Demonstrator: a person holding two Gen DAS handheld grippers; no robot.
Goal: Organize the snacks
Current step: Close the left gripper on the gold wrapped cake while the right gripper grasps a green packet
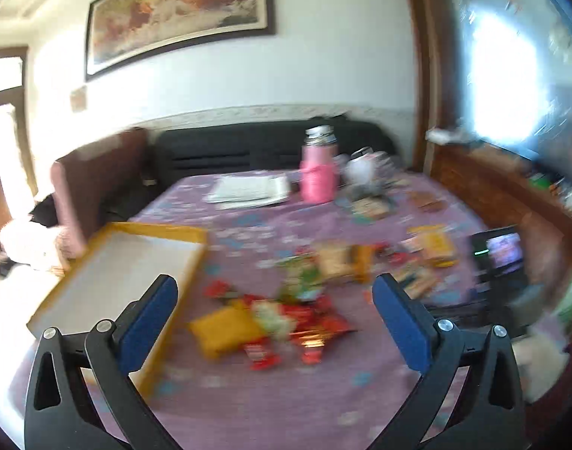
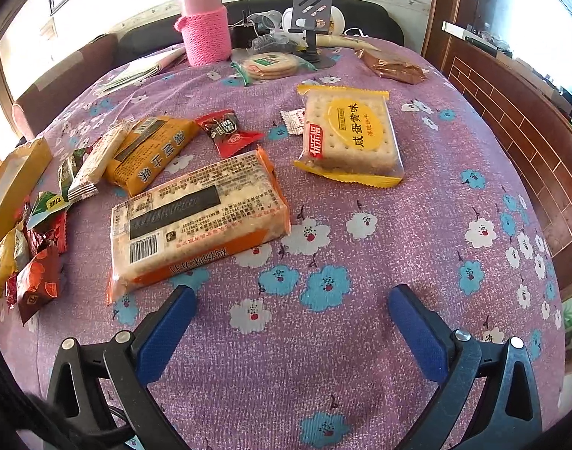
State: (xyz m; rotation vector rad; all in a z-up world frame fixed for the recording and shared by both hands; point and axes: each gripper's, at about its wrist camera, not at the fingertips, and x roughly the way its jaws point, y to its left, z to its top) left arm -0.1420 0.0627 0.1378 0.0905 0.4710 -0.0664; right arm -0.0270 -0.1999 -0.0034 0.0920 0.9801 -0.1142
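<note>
Since the left wrist view is smeared w/ motion blur, I judge the biggest risk is on that side: I can't read pack edges in the small-snack pile (image 1: pixel 286 318), so if I drop the left gripper (image 1: pixel 274 300) now it may pinch two wrappers at once or just shove the heap across the desk (image 2: pixel 361 356). Both grippers are spread wide, nothing held; the right gripper (image 2: pixel 291 303) hangs low over bare cloth.

Landmark = the big orange cracker pack (image 2: pixel 197 221), lying label-down just ahead-left of the right gripper. Its near corner is almost touching the left pad (image 2: pixel 165 330), so a careless close could clip the film and crush crackers; the pack looks slick and wide, prob. needs a grip across its short side. Beyond it to the right is the yellow egg-yolk cracker pack (image 2: pixel 346 135); directly beyond it, a small red candy pack (image 2: pixel 227 131) and an orange biscuit pack (image 2: pixel 150 150); to its left, the loose green/red sachets.

Containers: the yellow-rimmed tray (image 1: pixel 109 273), further left of all that, looks empty as far as I can see – nothing sorted yet. The pink flask (image 2: pixel 205 18) far behind is capped; contents unknown, and tippable if I overreach.
</note>
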